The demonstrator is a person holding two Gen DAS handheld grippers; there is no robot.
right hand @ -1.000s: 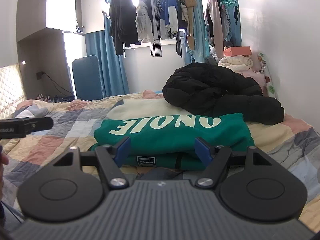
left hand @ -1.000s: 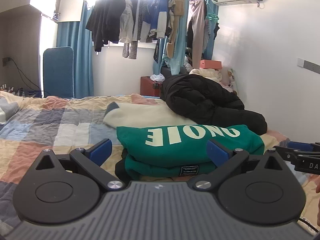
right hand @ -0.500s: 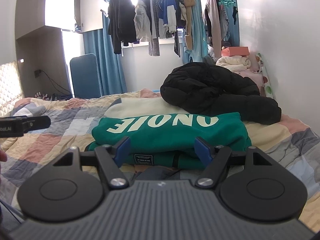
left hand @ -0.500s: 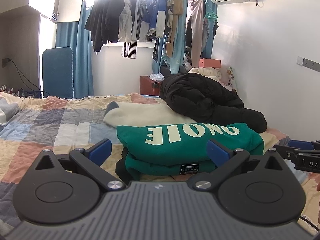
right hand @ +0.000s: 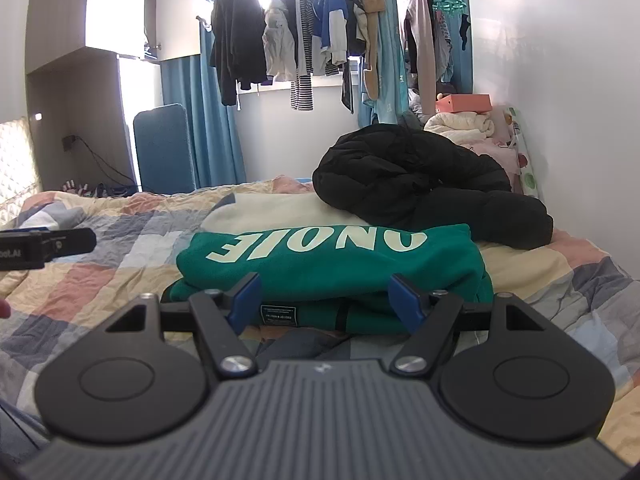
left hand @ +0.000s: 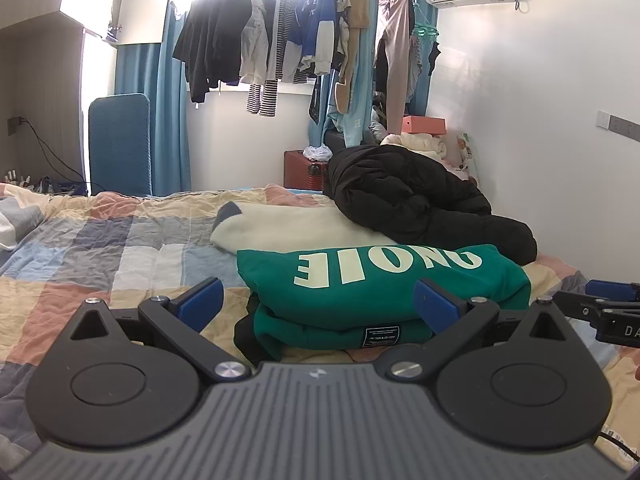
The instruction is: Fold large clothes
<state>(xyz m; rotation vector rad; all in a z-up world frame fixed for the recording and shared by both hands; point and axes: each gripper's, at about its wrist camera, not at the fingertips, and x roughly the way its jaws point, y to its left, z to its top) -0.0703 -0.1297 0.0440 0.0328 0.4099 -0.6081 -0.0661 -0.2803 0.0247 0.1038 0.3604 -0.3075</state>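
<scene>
A folded green sweatshirt [left hand: 376, 292] [right hand: 332, 268] with pale upside-down lettering lies on the checked bedspread [left hand: 100, 256] [right hand: 100, 248]. A dark garment peeks out under its near edge. My left gripper [left hand: 320, 300] hovers just in front of the sweatshirt, open, nothing between its blue pads [left hand: 200, 304]. My right gripper [right hand: 325, 300] is also open in front of the same stack, its blue pads [right hand: 244, 300] apart from the cloth. Each gripper's tip shows at the edge of the other view.
A cream garment [left hand: 288, 228] lies flat behind the sweatshirt, and a bulky black puffer jacket [left hand: 408, 200] [right hand: 424, 188] is heaped at the back right. Clothes hang on a rail [left hand: 304, 40] at the window. A white wall [left hand: 540, 140] runs along the bed's right side.
Both grippers stay open and nearly still. The right wrist view has shifted slightly, with the sweatshirt a little further left in it.
</scene>
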